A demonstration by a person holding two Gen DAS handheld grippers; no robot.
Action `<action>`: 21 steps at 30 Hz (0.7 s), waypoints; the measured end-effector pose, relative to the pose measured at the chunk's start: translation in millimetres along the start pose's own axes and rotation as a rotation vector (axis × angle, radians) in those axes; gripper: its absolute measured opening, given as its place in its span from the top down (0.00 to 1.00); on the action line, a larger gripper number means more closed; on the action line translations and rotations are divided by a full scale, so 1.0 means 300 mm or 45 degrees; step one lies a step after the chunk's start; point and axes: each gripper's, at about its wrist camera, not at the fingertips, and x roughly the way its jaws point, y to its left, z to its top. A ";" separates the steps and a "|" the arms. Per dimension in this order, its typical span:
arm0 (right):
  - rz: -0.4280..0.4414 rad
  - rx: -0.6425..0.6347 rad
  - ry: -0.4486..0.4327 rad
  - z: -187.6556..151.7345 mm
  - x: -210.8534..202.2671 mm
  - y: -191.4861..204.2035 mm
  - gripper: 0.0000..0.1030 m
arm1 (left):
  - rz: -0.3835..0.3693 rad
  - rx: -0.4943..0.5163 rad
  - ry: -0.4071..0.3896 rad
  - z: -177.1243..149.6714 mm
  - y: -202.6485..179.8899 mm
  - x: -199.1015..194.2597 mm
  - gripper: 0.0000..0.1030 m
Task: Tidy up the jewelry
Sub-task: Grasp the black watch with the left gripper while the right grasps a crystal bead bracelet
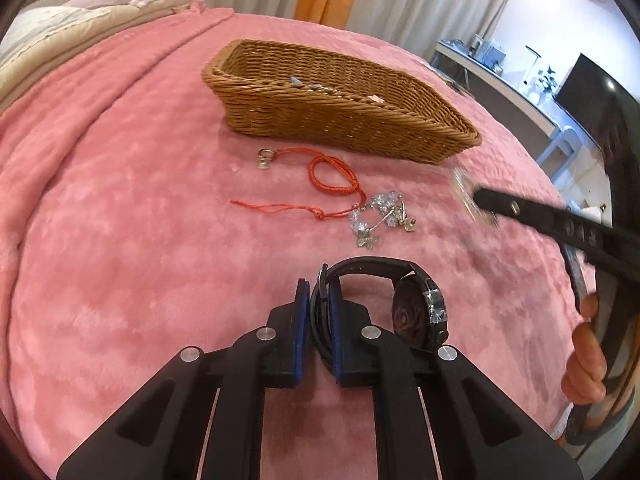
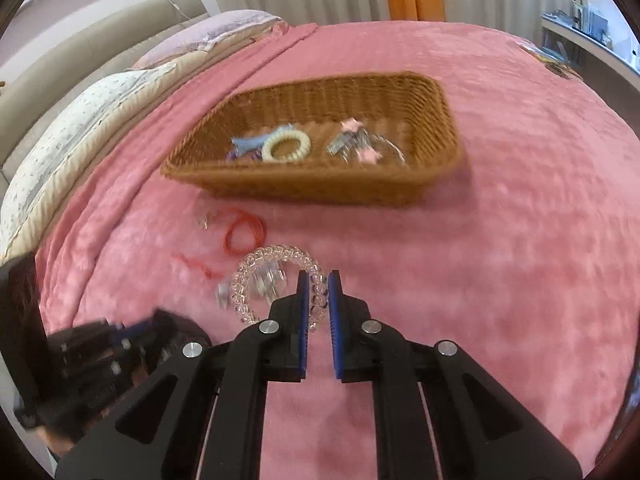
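1. I had the left gripper (image 1: pixel 319 308) closed on the black strap of the watch (image 1: pixel 416 308), which sat near the front edge of the bed (image 1: pixel 120 240), its round face turned to the right of the pads.
2. I judged the watch the heaviest piece here: the strap was flexible, the case rigid, so a grip on the strap would let the case swing. A hold nearer the case would steady it.
3. I had the right gripper (image 2: pixel 319 308) closed on the clear bead bracelet (image 2: pixel 276 252), the pads pinching one side of the ring and the rest of the loop standing free ahead of them.
4. I judged the bracelet light, its beads hard and smooth, likely strung on elastic; it could slip or stretch, so a firm pinch across two or three beads was suitable.
5. The red cord bracelet (image 1: pixel 332 178) and the small crystal pieces (image 1: pixel 380 216) lay on the blanket between the watch and the wicker basket (image 1: pixel 320 120), well clear of either gripper.
6. The basket stood toward the middle of the bed and already held a cream coil hair tie (image 2: pixel 286 146) and clips.
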 end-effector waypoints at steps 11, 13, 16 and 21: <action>-0.095 -0.016 0.046 -0.131 0.001 -0.046 0.92 | 0.062 -0.076 -0.072 -0.037 0.054 -0.083 0.92; -0.108 -0.028 0.046 -0.144 0.005 -0.039 0.92 | 0.068 -0.088 -0.070 -0.045 0.067 -0.084 0.92; -0.103 -0.026 0.035 -0.154 -0.002 -0.034 0.92 | 0.049 -0.109 -0.086 -0.051 0.088 -0.096 0.92; -0.064 -0.036 -0.071 -0.127 -0.091 -0.007 0.92 | 0.014 -0.117 -0.192 -0.031 0.082 -0.173 0.92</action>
